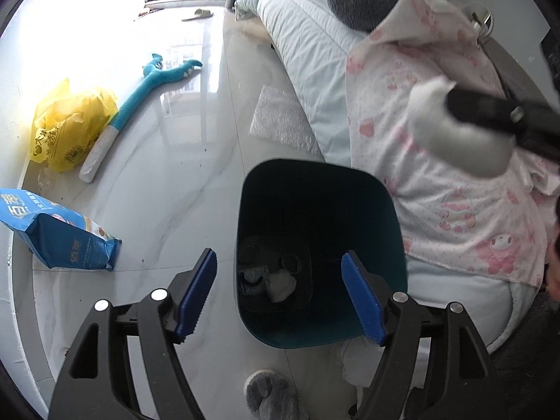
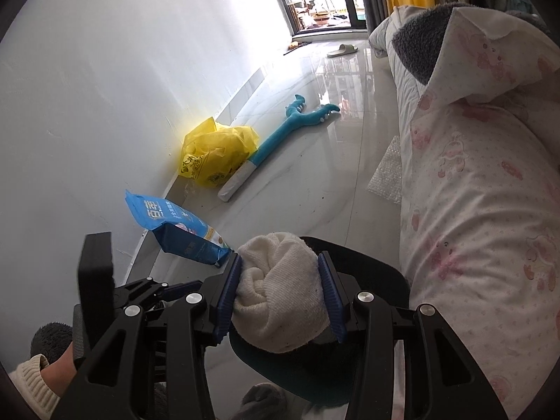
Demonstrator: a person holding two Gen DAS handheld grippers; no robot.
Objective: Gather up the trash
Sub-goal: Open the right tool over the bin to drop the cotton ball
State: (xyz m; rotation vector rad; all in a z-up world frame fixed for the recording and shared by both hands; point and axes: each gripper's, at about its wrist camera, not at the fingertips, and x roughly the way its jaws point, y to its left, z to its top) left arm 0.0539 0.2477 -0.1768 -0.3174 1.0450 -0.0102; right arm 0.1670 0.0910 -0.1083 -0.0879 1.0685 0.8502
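Observation:
A dark teal trash bin (image 1: 322, 255) stands on the floor beside the bed, with a few small items at its bottom. My left gripper (image 1: 280, 294) is open and empty, its blue pads either side of the bin's near rim. My right gripper (image 2: 281, 297) is shut on a rolled white sock (image 2: 280, 290), held just above the bin's rim (image 2: 367, 259). In the left wrist view the sock (image 1: 451, 129) shows blurred at the upper right, above the bed. On the floor lie a yellow plastic bag (image 1: 70, 126), a blue food bag (image 1: 59, 234) and a bubble-wrap sheet (image 1: 280, 119).
A bed with a pink patterned quilt (image 1: 437, 147) fills the right side. A blue plush toy (image 1: 140, 105) lies on the glossy tile floor by the wall. A slipper (image 2: 343, 50) lies near the far window. A grey slipper (image 1: 269, 392) is under my left gripper.

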